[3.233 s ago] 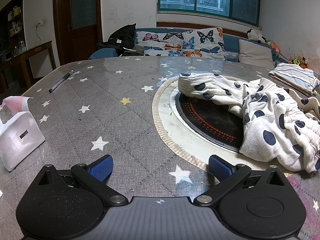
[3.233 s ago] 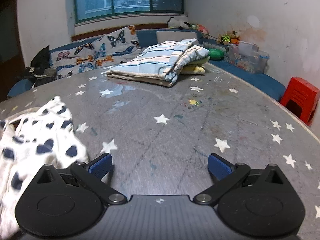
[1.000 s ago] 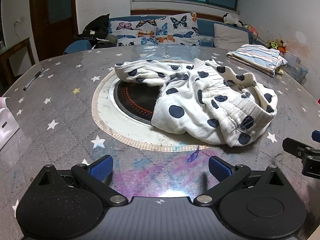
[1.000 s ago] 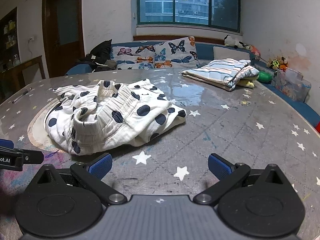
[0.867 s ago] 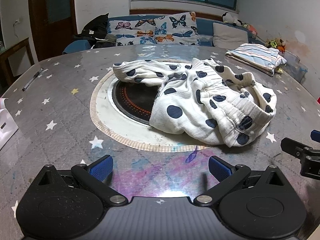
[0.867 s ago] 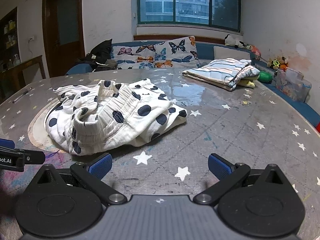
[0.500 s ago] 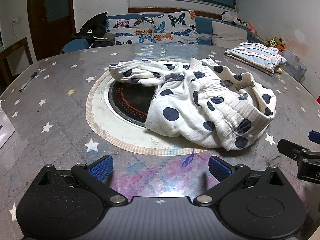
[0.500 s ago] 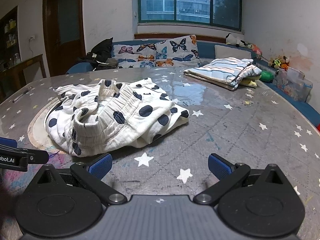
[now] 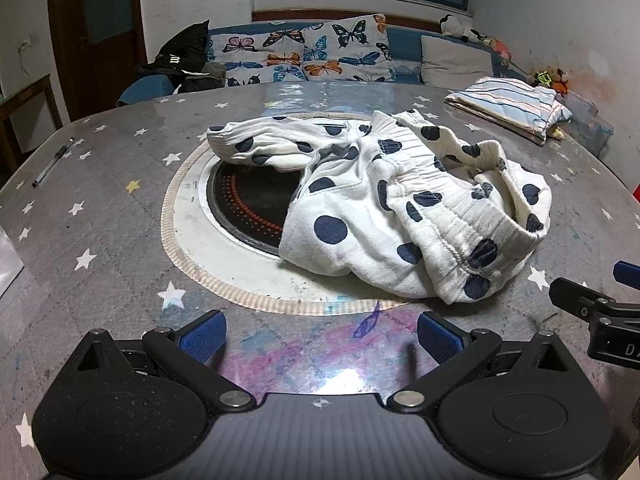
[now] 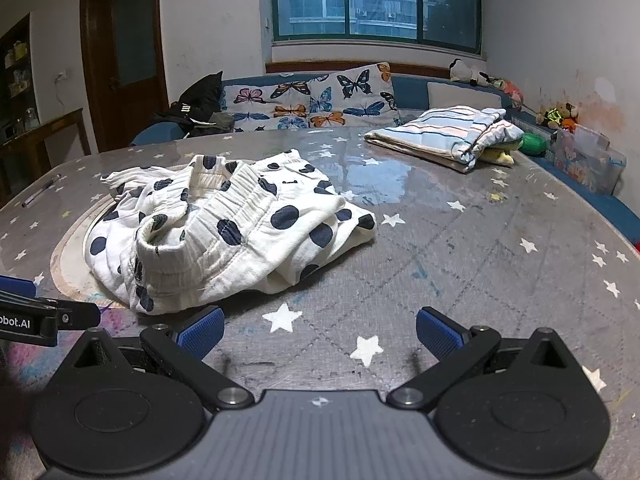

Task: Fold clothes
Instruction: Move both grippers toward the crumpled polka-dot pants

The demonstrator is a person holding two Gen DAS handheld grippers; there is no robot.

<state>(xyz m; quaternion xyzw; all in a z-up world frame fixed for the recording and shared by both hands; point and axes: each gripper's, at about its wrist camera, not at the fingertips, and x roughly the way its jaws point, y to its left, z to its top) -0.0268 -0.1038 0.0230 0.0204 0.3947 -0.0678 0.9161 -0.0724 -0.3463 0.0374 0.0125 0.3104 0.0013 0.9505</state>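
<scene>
Both claws empty, jaws spread wide, low over the table's near edge. Left gripper (image 9: 320, 336) faces the bundle from the near side; right gripper (image 10: 320, 332) sits just beside the bundle's near right corner.

Polka-dot garment (image 9: 400, 200): crumpled heap, centre of the left view, centre-left of the right view. It half covers the round cooktop inset (image 9: 248, 204); one leg or sleeve trails toward upper left. Ribbed elastic waistband (image 9: 452, 216) is rolled open on the right side of the heap.

Handling guess: soft, light cotton, no stiffness, sags when lifted. Layers are bunched, so a pinch may catch more than one. Best hold looks like the waistband, one claw at each end, then lift and shake flat before folding.

Surface: table (image 10: 460, 248), grey star-print cover under a glossy clear sheet, likely slick, so cloth should slide. Pen (image 9: 52, 162) at far left edge. Folded striped stack (image 10: 448, 136) upper right, well apart.

Room: butterfly cushions (image 10: 316, 98) on a blue bench under a dark window.
</scene>
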